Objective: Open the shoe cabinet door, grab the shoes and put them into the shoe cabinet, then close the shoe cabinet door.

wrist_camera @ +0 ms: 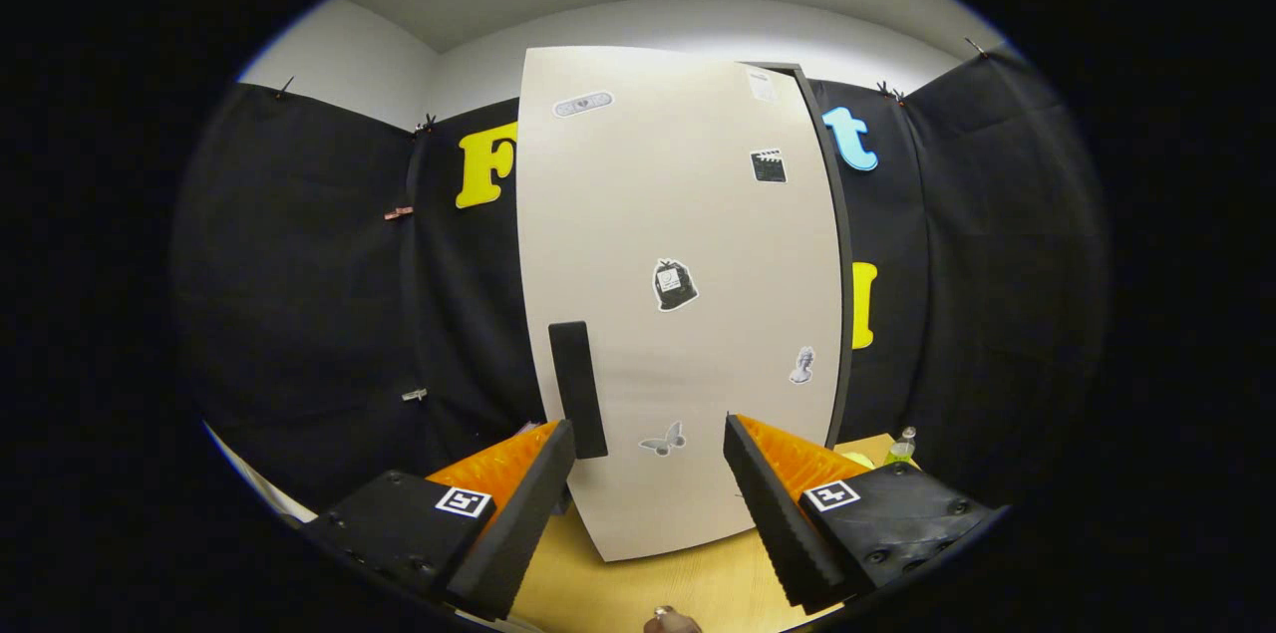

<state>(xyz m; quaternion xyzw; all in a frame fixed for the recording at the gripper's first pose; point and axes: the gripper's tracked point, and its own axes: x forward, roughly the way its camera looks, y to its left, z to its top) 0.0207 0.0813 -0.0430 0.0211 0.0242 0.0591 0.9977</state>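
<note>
The tall shoe cabinet door [688, 304] stands upright on the tabletop [638, 588] just ahead of the hand-held gripper [648, 444], long axis vertical, its dark handle [577, 389] near the door's left edge by the left fingertip, fingers spread, gripping nothing.

A light wooden desk [648, 583] lies under the spread fingers of the claw [648, 464]. A tall white shoe cabinet [688, 314] stands on it just ahead; a small clear bottle [902, 446] stands beyond the right finger.
</note>
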